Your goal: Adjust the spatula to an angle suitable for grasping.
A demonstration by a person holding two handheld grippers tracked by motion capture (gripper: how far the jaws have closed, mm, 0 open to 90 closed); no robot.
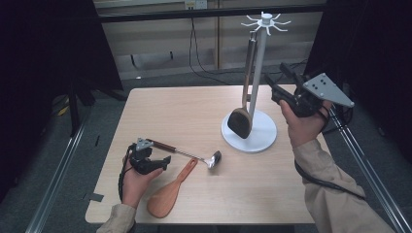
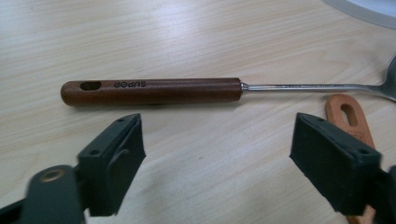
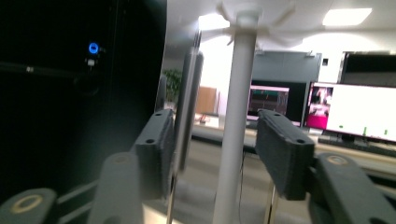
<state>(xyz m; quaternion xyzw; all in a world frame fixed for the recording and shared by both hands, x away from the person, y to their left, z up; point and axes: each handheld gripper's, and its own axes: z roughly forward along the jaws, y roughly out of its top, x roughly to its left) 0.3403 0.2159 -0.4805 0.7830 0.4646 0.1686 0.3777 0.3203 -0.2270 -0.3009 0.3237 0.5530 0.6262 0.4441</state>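
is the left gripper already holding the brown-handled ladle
No: in the left gripper view the left gripper stands open, its pads clear of the ladle lying on the table.

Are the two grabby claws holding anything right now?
No. The left gripper is open above the ladle's wooden handle; the right gripper is open by the hanging spatula.

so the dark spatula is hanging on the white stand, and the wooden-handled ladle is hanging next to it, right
Not quite. The dark spatula does hang on the white stand, but the wooden-handled ladle is not hanging: it lies flat on the table, just ahead of the open left gripper. The high view shows this, and the left gripper view shows its handle lying on the wood.
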